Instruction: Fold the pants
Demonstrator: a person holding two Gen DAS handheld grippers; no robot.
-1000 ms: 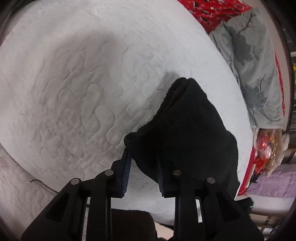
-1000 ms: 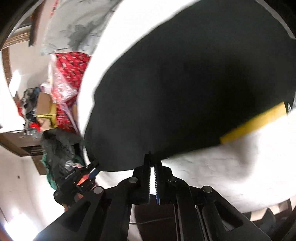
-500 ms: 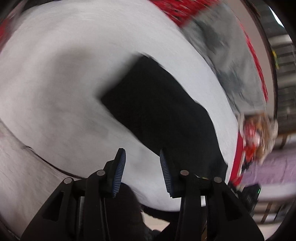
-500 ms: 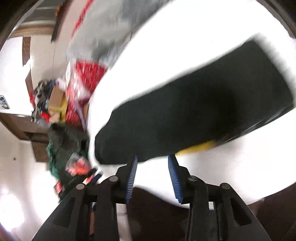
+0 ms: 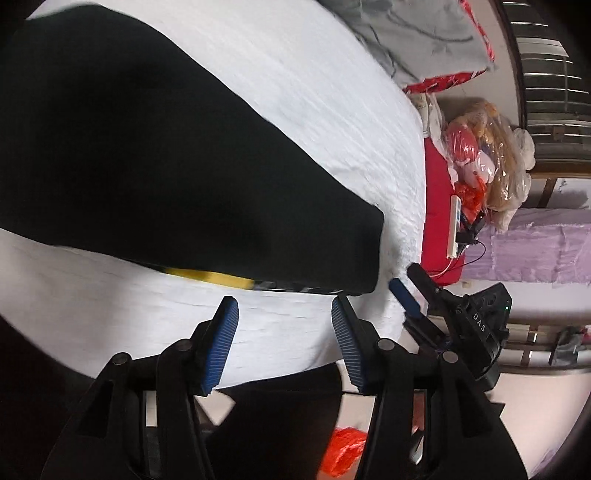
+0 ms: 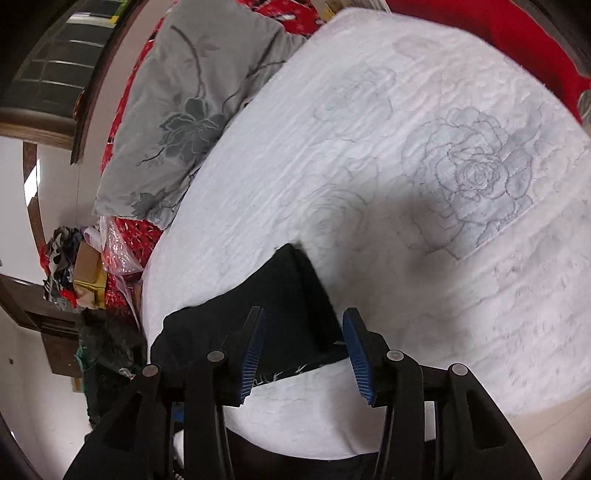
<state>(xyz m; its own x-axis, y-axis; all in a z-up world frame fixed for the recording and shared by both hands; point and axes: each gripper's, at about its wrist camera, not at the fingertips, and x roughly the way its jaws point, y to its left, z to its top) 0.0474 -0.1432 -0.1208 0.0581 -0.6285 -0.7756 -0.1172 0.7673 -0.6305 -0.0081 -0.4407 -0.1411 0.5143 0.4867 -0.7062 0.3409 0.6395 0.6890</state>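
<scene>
The black pants (image 5: 155, 177) lie folded flat on the white quilted bed (image 5: 332, 110), with a yellow strip (image 5: 210, 277) showing along their near edge. My left gripper (image 5: 284, 314) is open and empty, just in front of that near edge. In the right wrist view the pants (image 6: 280, 306) show as a folded black corner between the blue pads. My right gripper (image 6: 303, 321) is open over that corner, holding nothing. It also shows in the left wrist view (image 5: 410, 291) at the pants' right end.
A grey floral pillow (image 6: 184, 99) and red bedding (image 6: 480, 29) lie at the far side of the bed. Bags and toys (image 5: 480, 155), a power strip (image 5: 454, 225) and a purple cover (image 5: 535, 243) crowd the bed's right edge. An orange bag (image 5: 343, 454) lies on the floor.
Both grippers let go of the pants and opened. The pants dropped flat onto the bed and both grippers pulled back to the near edge.
</scene>
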